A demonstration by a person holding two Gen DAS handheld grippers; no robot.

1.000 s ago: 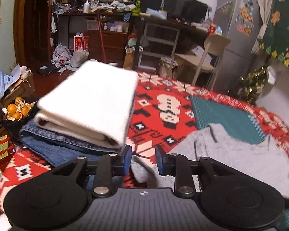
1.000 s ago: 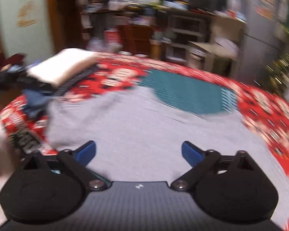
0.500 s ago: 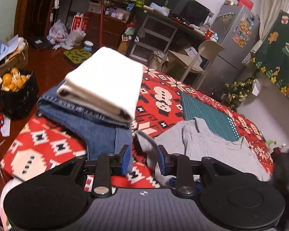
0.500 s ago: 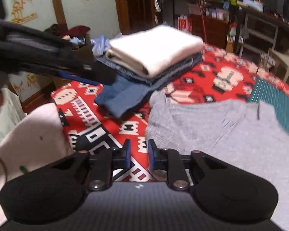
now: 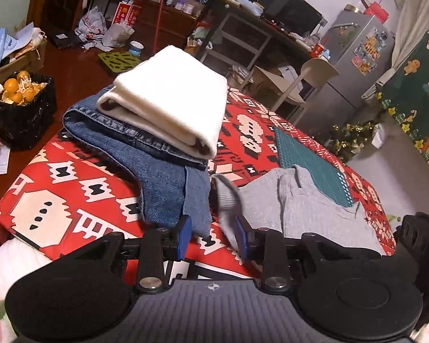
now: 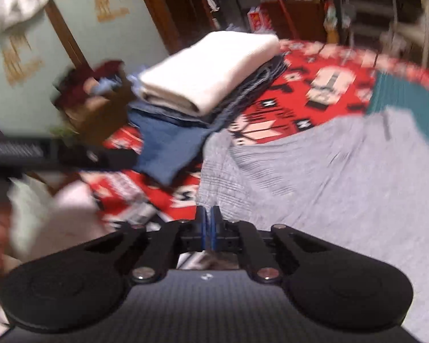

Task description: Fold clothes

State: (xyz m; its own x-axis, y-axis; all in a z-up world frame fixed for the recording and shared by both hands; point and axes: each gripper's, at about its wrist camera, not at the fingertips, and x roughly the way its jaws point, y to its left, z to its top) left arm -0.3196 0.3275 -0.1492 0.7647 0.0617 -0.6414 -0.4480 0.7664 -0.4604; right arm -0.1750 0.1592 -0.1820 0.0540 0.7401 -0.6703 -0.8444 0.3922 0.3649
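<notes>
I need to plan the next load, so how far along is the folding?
Done: a folded white garment sits on folded jeans, stacked on the red patterned tablecloth. In hand: the grey sweater lies spread flat; the right gripper looks shut on its near edge, while the left gripper is open beside a cuff. Left: folding and stacking that sweater.

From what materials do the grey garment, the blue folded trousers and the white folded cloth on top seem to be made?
The grey garment looks like a soft matte ribbed knit: fine parallel ridges show. The blue folded trousers look like denim, with stitched seams and faded weave. The white folded cloth seems thick, plain and matte, perhaps cotton or fleece; its weave is not visible.
</notes>
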